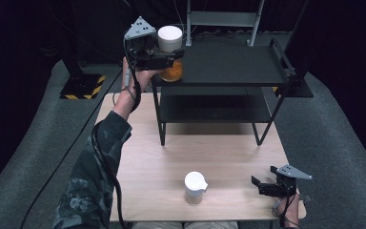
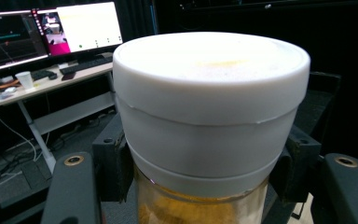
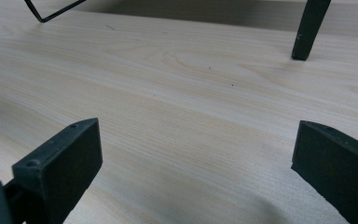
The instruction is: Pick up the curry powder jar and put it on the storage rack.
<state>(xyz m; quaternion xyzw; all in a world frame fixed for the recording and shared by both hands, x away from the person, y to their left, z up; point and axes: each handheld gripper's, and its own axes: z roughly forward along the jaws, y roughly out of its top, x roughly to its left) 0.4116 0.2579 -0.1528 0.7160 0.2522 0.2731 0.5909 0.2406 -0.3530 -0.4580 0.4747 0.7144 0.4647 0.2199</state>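
A two-tier rack [image 1: 228, 67] stands at the table's [image 1: 147, 171] far edge. A jar [image 1: 171, 52], clamped in the left gripper [image 1: 164, 58], sits at the top shelf's left end. A second jar [image 1: 195, 187] stands near the front edge, the right gripper [image 1: 262, 186] to its right.

Floor: grey carpet [image 1: 33, 143].
Backdrop: black curtain [image 1: 19, 28].
Furniture: pale wooden worktop [image 1: 171, 157]; office desk [image 2: 51, 84] with lit monitors [image 2: 88, 25].

Jar [image 2: 205, 140] base cut off by the left gripper view's lower edge, contents blurred, right forearm [image 1: 290, 212] cut off.
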